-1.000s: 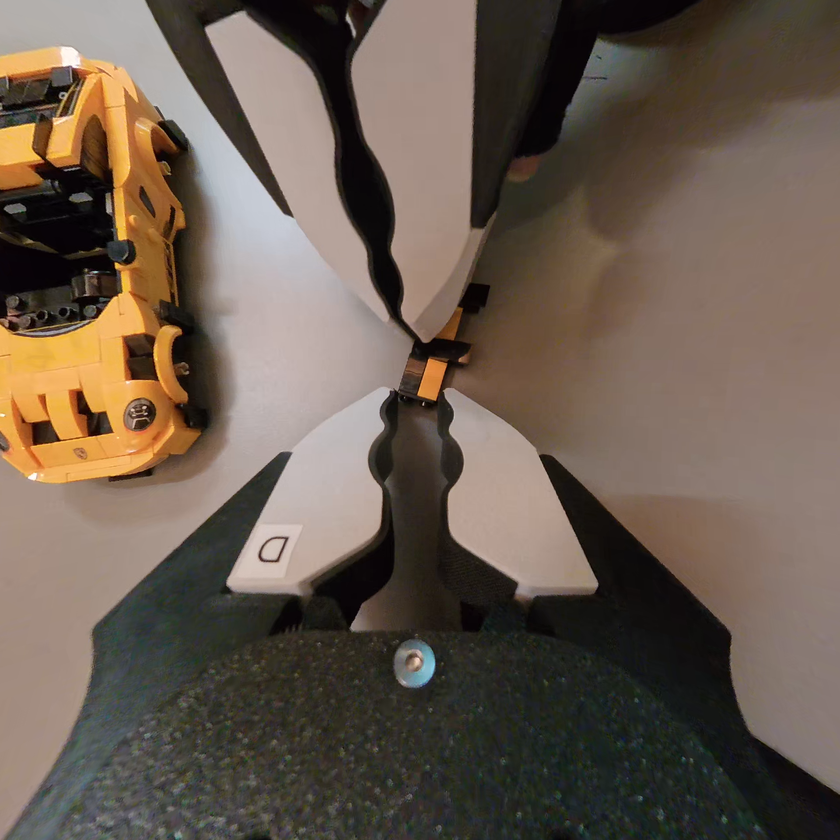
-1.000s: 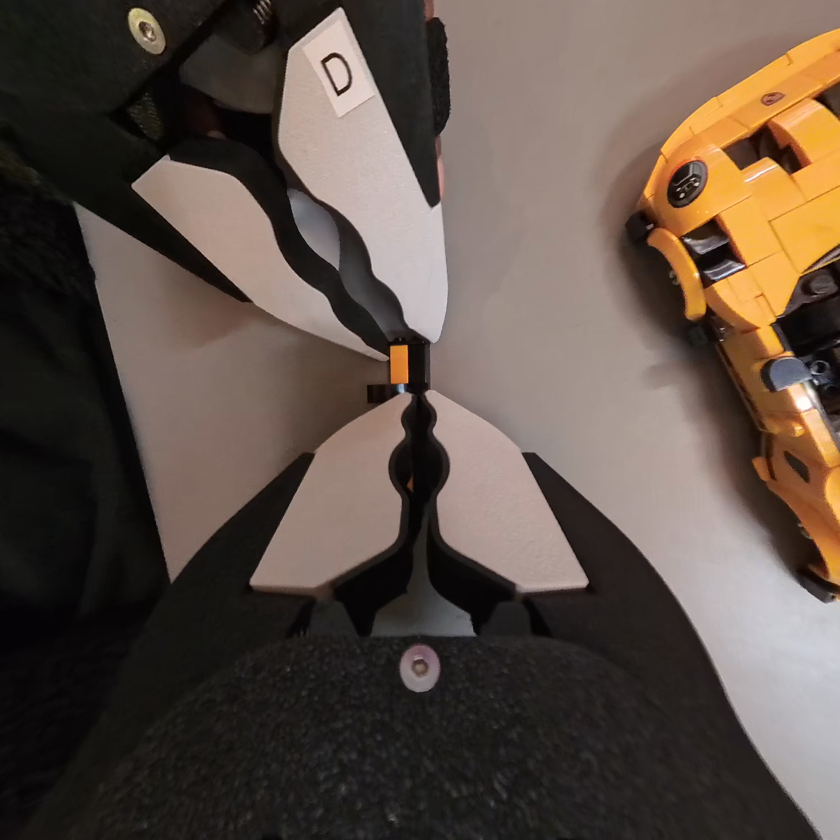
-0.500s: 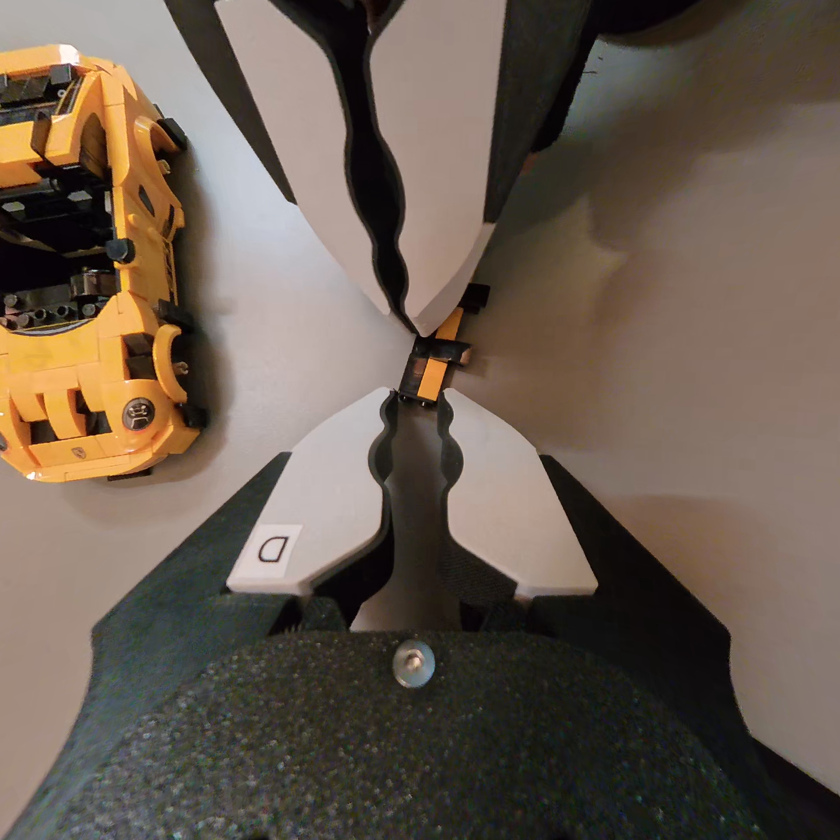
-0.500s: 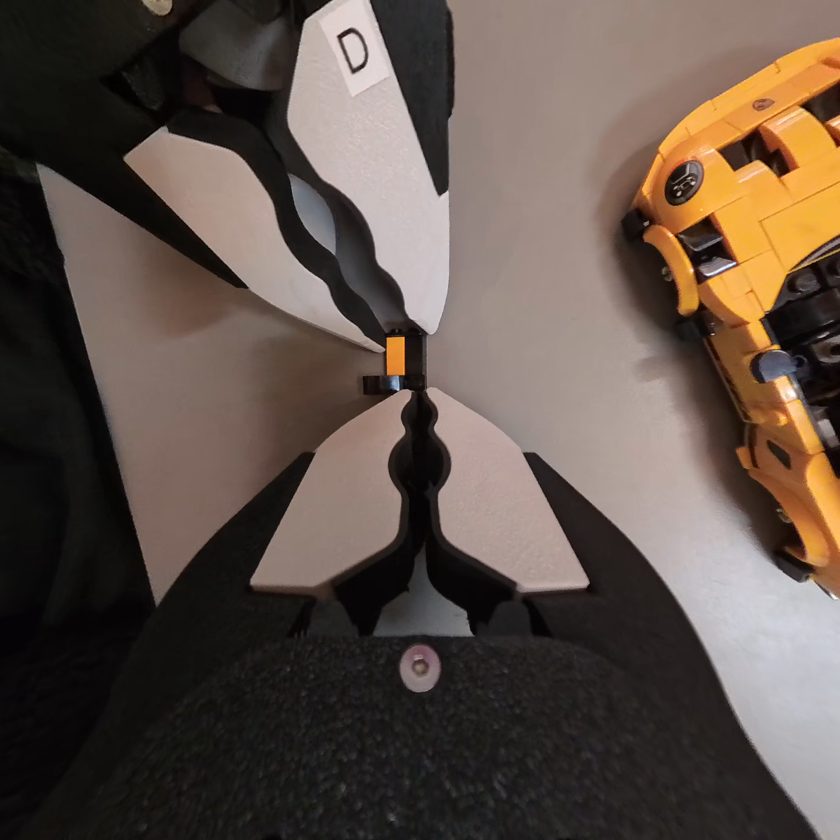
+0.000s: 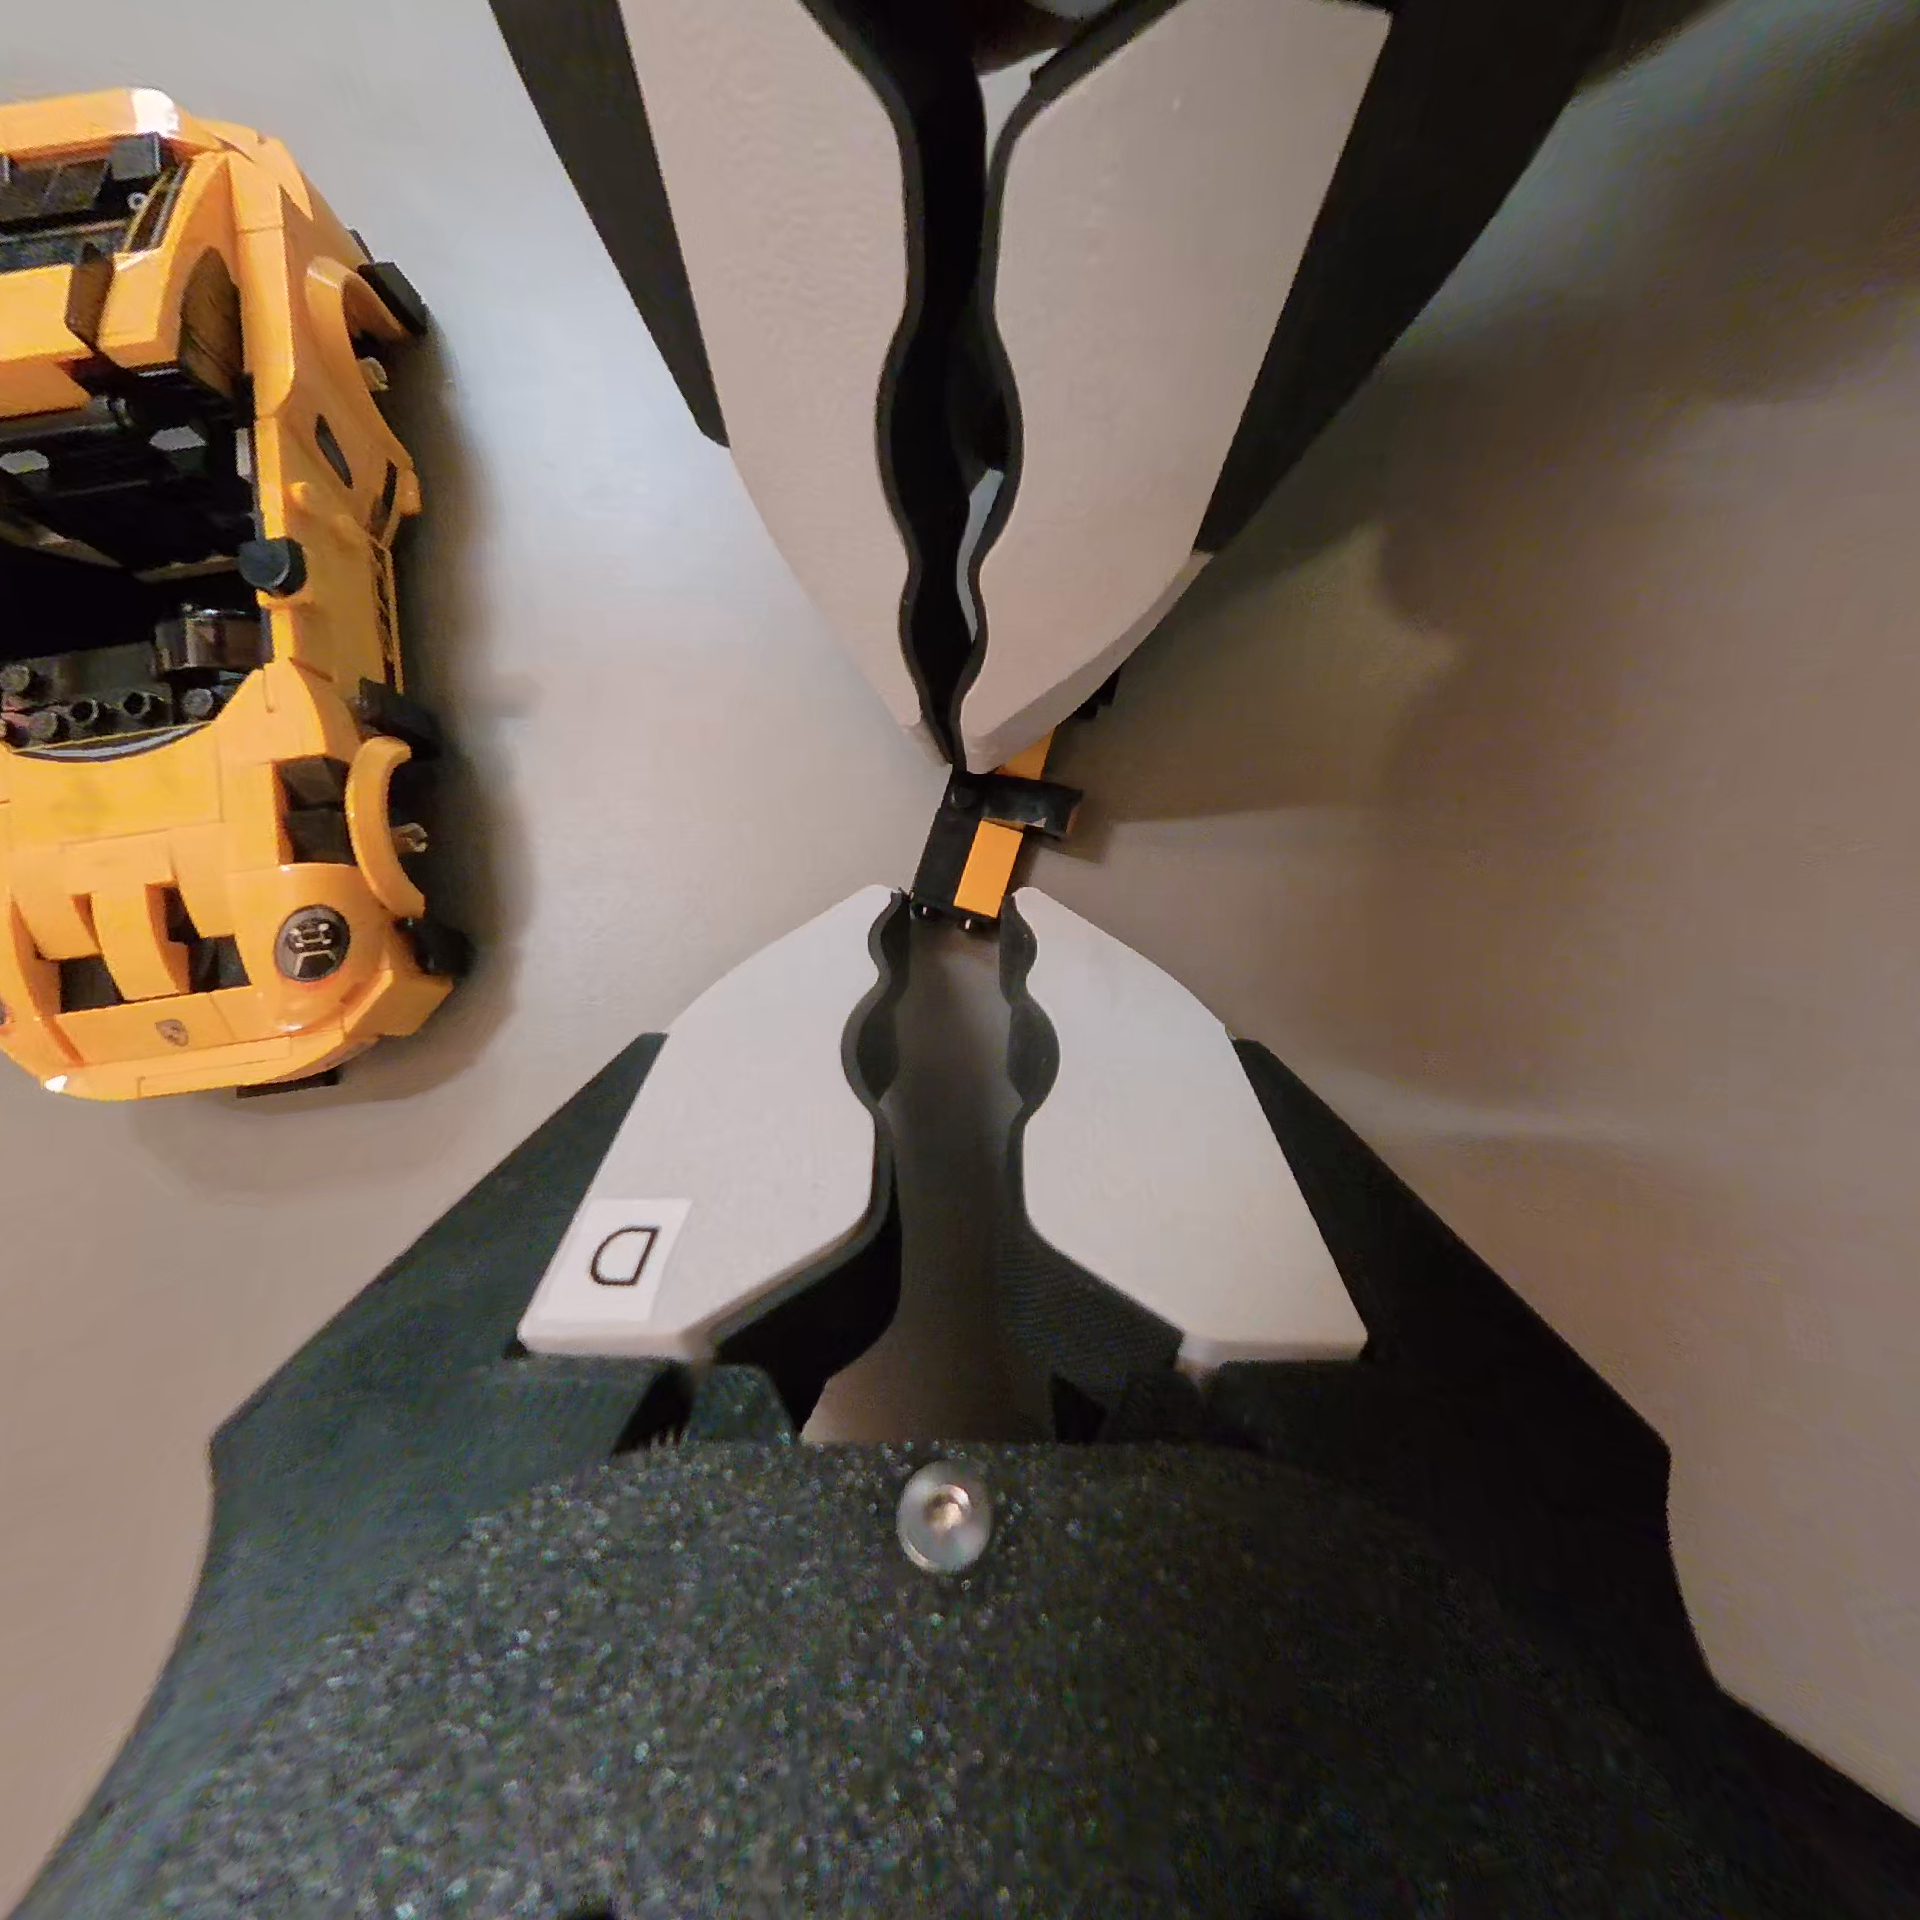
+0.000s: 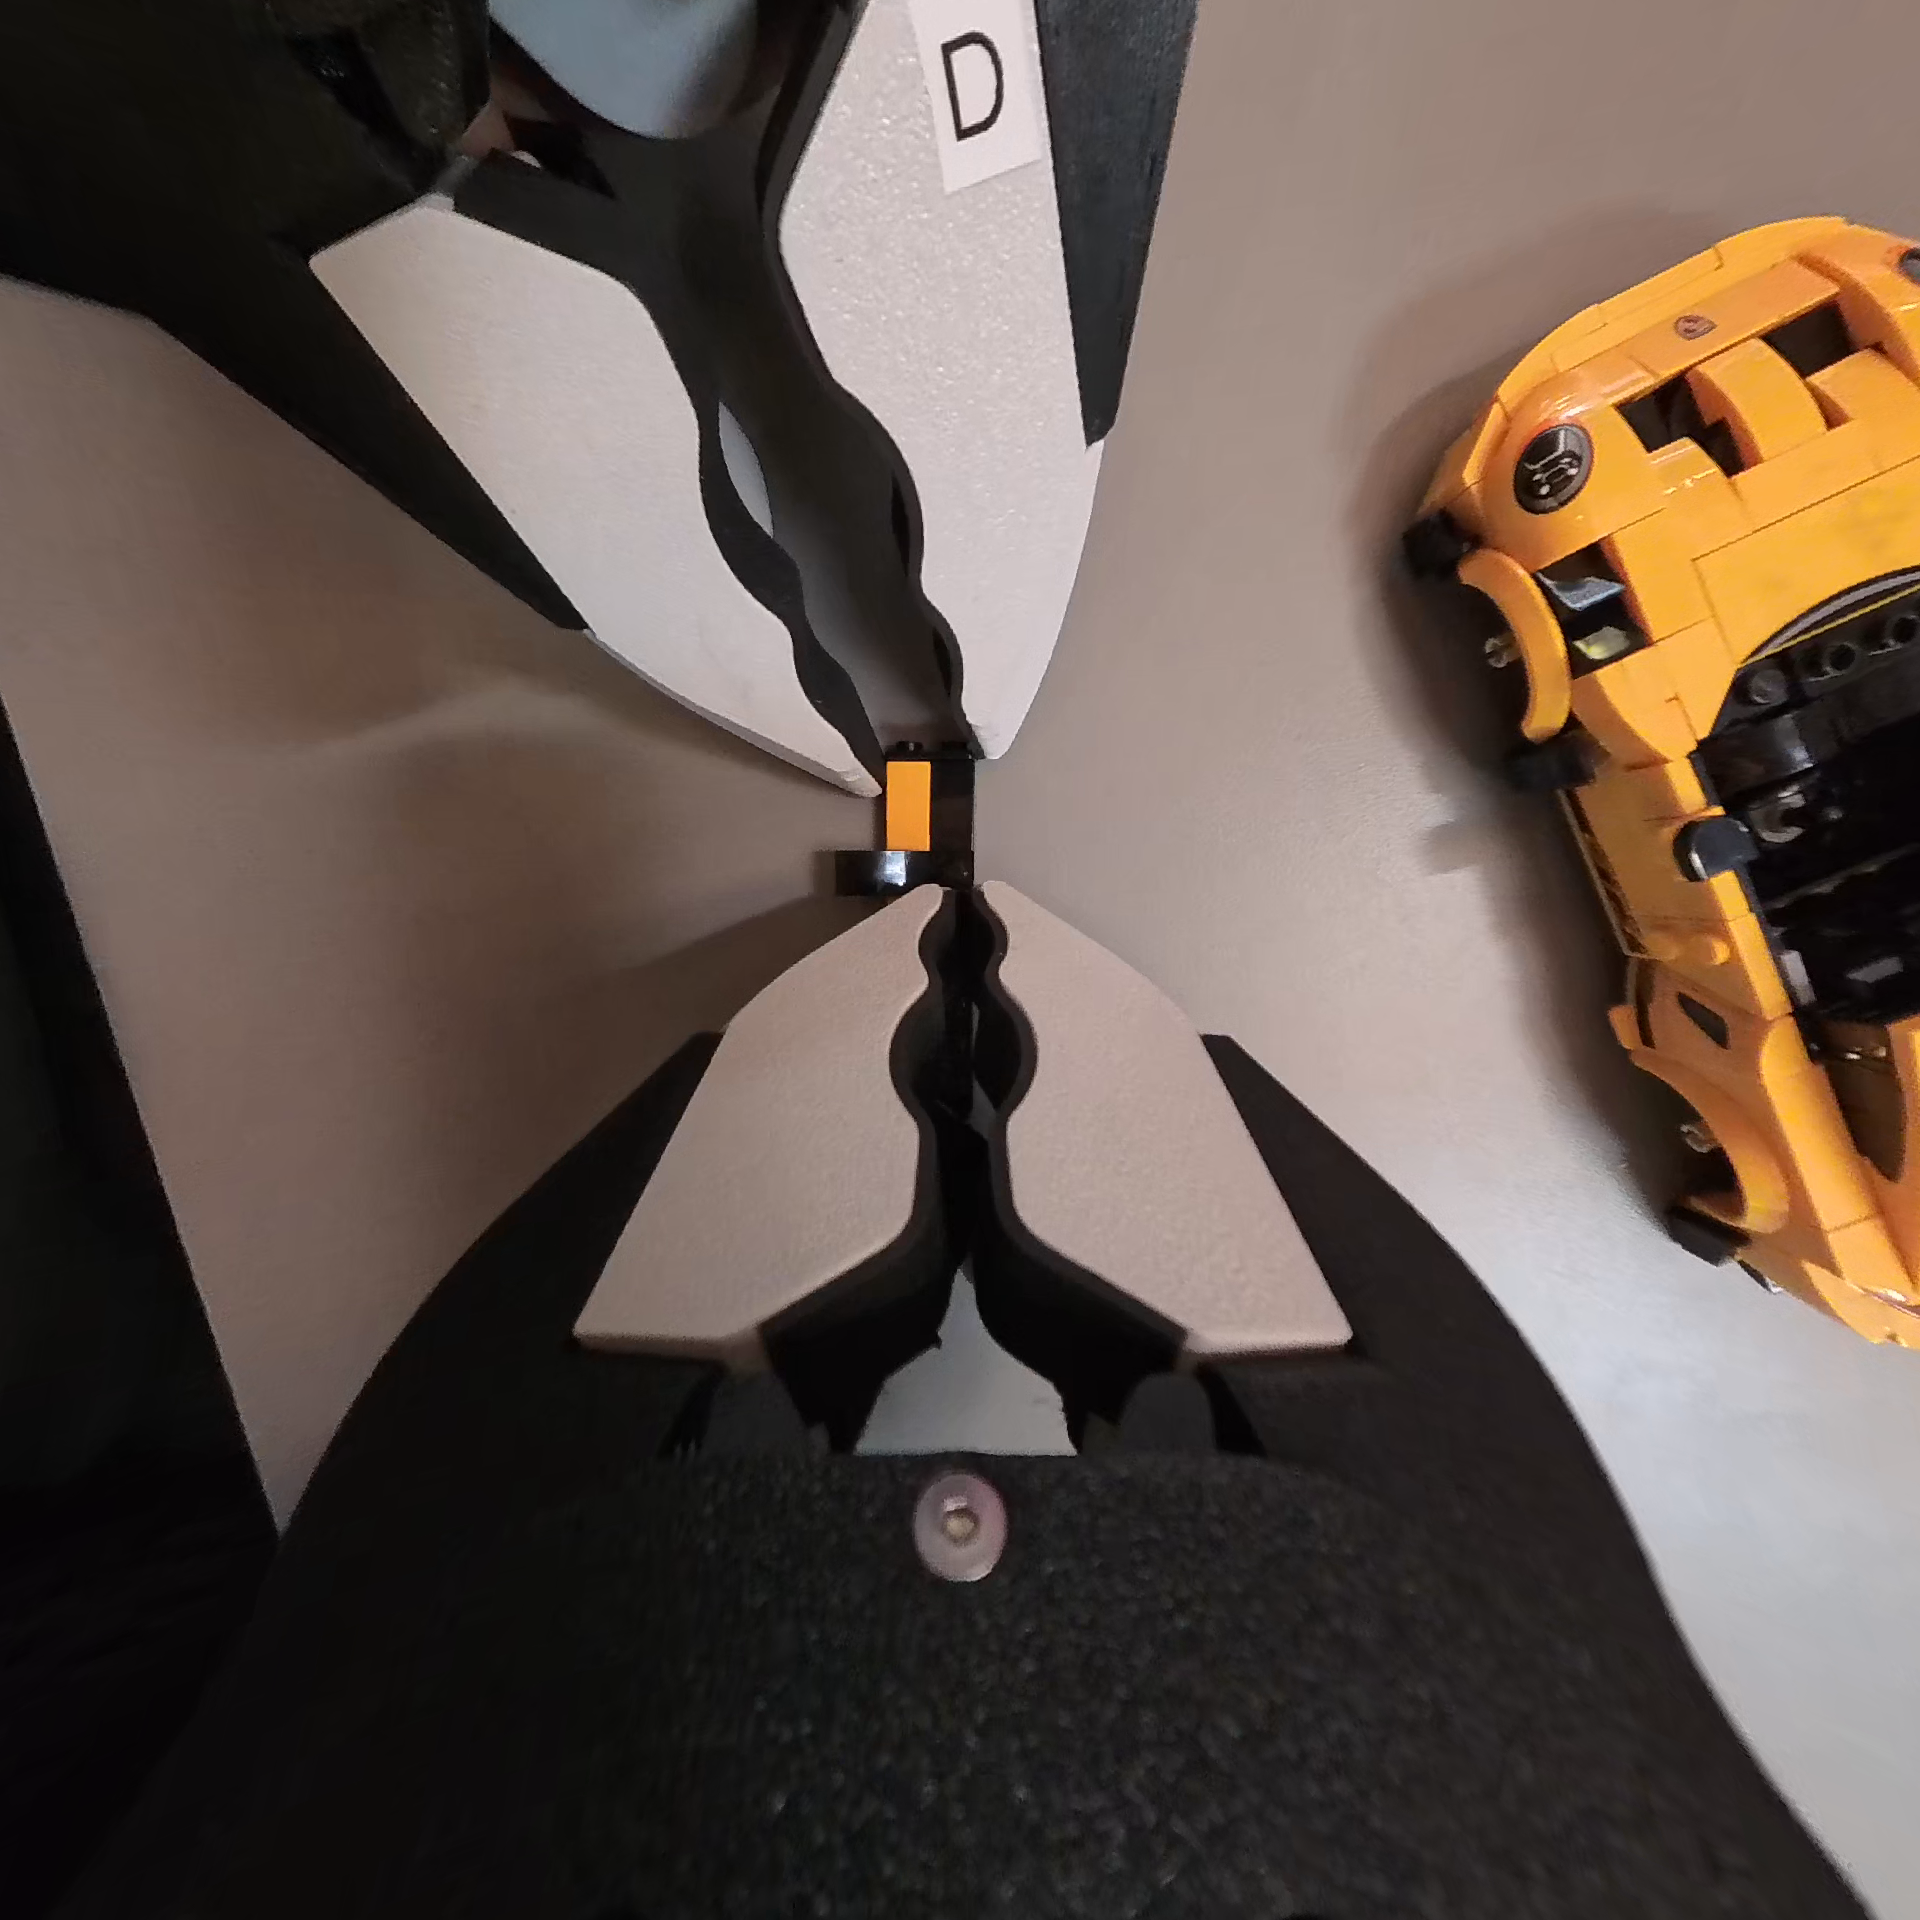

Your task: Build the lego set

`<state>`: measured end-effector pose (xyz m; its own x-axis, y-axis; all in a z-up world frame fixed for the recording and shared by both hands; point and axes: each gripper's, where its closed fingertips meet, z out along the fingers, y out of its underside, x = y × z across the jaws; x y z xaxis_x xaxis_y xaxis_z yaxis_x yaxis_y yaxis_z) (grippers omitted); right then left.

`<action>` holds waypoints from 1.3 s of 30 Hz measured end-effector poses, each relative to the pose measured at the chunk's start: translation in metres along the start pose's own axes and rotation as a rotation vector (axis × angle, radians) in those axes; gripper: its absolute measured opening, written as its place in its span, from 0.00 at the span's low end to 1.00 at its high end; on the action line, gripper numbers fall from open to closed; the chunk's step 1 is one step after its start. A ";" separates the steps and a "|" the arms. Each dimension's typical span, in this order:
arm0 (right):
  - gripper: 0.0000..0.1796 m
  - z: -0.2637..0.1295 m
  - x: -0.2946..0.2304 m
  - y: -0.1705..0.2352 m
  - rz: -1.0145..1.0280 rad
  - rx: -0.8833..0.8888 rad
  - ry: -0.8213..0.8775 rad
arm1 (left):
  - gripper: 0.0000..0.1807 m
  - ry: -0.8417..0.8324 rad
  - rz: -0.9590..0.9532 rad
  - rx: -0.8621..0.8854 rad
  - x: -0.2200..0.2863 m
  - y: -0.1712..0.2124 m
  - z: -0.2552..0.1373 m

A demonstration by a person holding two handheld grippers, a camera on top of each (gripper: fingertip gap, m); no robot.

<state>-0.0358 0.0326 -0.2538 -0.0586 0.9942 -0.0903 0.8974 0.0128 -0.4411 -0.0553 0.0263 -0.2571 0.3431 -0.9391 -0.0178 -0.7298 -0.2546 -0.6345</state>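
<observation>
A small black-and-orange lego piece (image 5: 971, 857) hangs above the grey table, held at both ends. My left gripper (image 5: 958, 906) is shut on its near end, with the jaws as far apart as the piece is wide. My right gripper (image 5: 961, 743) comes in from the top of the left wrist view and is shut on the far end. In the right wrist view the piece (image 6: 920, 816) sits between my right gripper (image 6: 964, 888) below and my left gripper (image 6: 930, 764) above. A black tab sticks out sideways from the piece. The part inside the right jaws is hidden.
A partly built yellow lego car (image 5: 208, 623) lies on the table to the left, with its black interior open on top. In the right wrist view the car (image 6: 1714, 727) lies at the right edge. A dark sleeve fills that view's left edge.
Both grippers keep their hold on the piece. The right gripper has swung into line opposite the left one. The car has shifted and turned in the right wrist view.
</observation>
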 end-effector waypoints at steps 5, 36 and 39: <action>0.00 -0.001 0.000 0.000 -0.014 -0.027 0.008 | 0.09 0.003 -0.004 0.003 0.000 0.000 0.000; 0.00 -0.001 -0.007 0.003 0.082 0.119 -0.036 | 0.09 0.025 -0.007 0.010 0.003 0.000 0.000; 0.00 -0.001 -0.007 0.003 0.072 0.091 -0.022 | 0.09 0.024 -0.003 0.006 0.004 0.000 0.000</action>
<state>-0.0325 0.0261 -0.2534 -0.0060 0.9897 -0.1432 0.8564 -0.0688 -0.5118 -0.0543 0.0228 -0.2572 0.3306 -0.9438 0.0025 -0.7251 -0.2557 -0.6395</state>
